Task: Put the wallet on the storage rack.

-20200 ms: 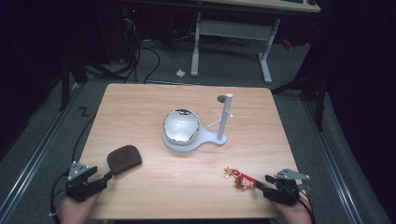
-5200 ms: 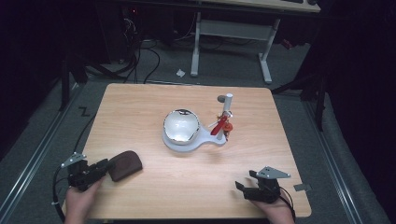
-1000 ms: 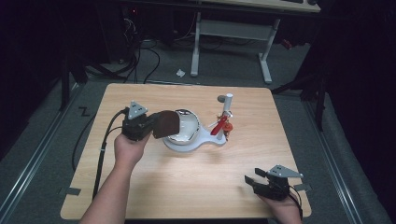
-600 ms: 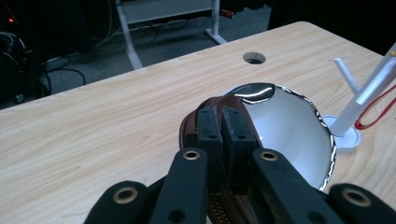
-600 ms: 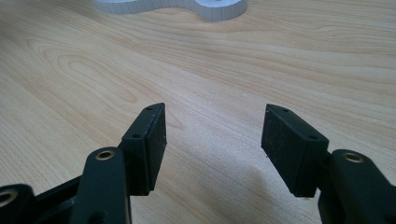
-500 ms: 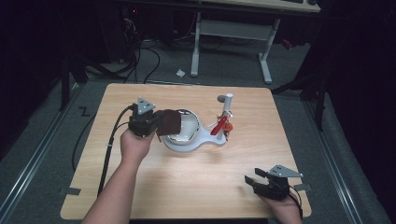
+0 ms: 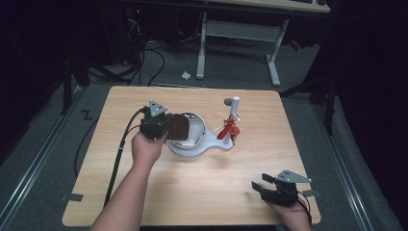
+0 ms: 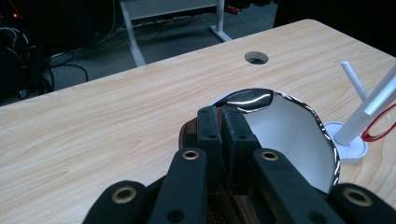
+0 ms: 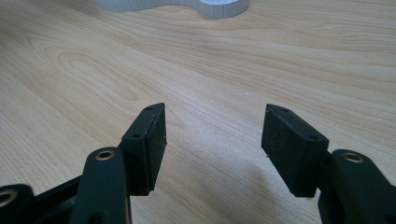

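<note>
Left gripper [image 7: 166, 126] pinching thin brown leather pouch [image 7: 178, 126], jaws nearly together, holding it at 9 o'clock edge of shiny bowl [image 7: 192, 131] on white stand [image 7: 204, 147]. Right gripper [image 7: 262, 185] resting at table [image 7: 144, 197] 5 o'clock corner, jaws half-spread, nothing between them. Risks: pouch snagging bowl rim and tipping it; slim pinch slipping; pouch swinging toward red item [image 7: 228, 130] on post.

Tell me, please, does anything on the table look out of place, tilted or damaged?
Nothing stands out. The left gripper holds a brown pad at the shiny bowl on the white stand. A red item hangs on its post.
</note>
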